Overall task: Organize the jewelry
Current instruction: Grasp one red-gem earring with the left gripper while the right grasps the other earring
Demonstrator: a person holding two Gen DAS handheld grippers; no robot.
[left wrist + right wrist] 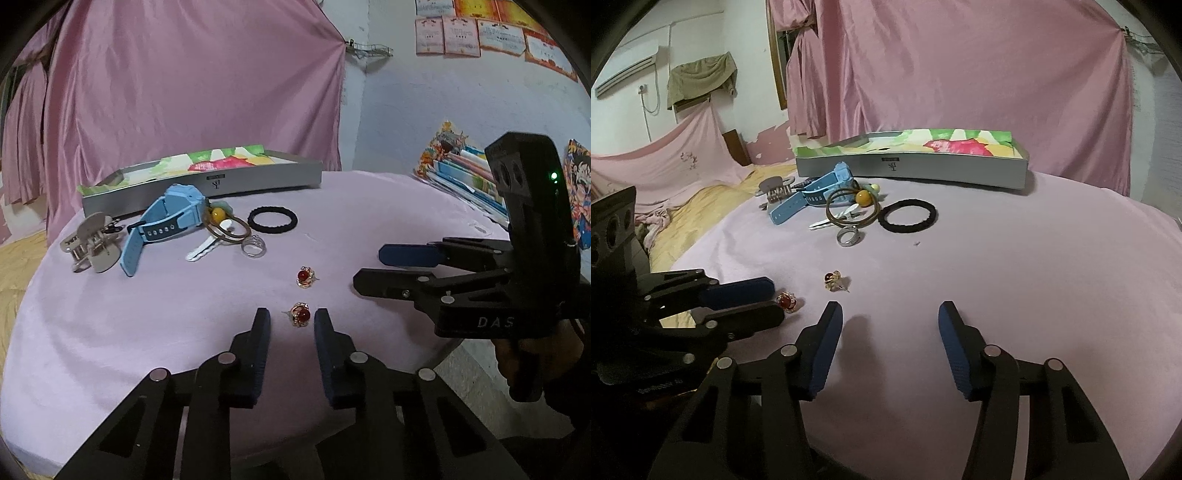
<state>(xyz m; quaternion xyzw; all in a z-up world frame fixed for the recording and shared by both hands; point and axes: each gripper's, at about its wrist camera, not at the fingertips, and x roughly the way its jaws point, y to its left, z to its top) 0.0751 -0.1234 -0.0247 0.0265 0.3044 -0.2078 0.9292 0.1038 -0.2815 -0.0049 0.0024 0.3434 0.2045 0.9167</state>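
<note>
Two red-stoned earrings lie on the pink cloth (110,332); the nearer earring (300,314) sits just ahead of the left gripper (291,321), level with its fingertips and in the narrow gap between them, with no pad seen pressing on it; the jaws stand unclenched around it. The farther earring (306,277) lies a little beyond, apart from both grippers. The right gripper (890,314) hovers with its jaws released and nothing but bare cloth between them; the farther earring (834,281) is ahead and left of its left fingertip.

Each earring is a round, glossy red bead in a gold-coloured floral setting. The fingers are black, with ribbed blue pads (822,354); the cloth looks soft and matte.

Further back lies a cluster: a coiled silver ring (254,248), a black fuzzy hair tie (272,218), a blue plastic watch (162,221), a beige claw clip (92,243); behind it a shallow grey tray (258,177) with a colourful lining.
</note>
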